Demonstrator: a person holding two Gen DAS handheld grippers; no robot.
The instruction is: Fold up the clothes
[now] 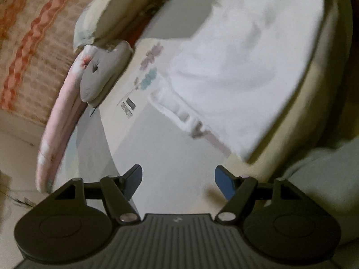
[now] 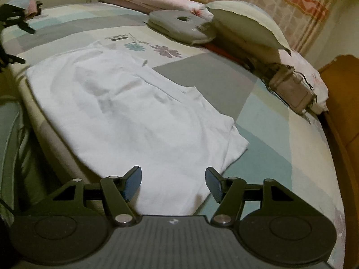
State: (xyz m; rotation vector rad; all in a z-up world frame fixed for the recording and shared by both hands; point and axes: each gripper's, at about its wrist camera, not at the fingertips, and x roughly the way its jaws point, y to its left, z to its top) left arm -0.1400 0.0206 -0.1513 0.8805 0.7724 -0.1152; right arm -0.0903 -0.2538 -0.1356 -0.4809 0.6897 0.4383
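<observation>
Cloth is the whole business here: a white cotton T-shirt, already doubled over into a rough oblong, lies flat on the patchwork bedspread of pale green, grey and cream squares, close to the near edge of the bed.

The right hand-held gripper hangs just above the shirt's near end with its blue-padded jaws spread wide and nothing between them; white fabric shows through the gap, but the pads do not press on it. The left hand-held gripper is equally wide and empty, and it sits over bare bedspread, with the shirt stretching away ahead and to its right. That view is smeared, so I cannot tell how close its tips are to the cloth.

From the right-hand side, the shirt's long axis runs away and to the left, its folded corner lying ahead and right of the jaws. The right one looks nearer to the fabric, practically over the hem, while the left stands off beside the collar end. I judge a fold has been laid and the next grasp would start from that near edge.

Grey round cushion, cream pillow and folded pink quilt sit well apart at the bed's far side.
</observation>
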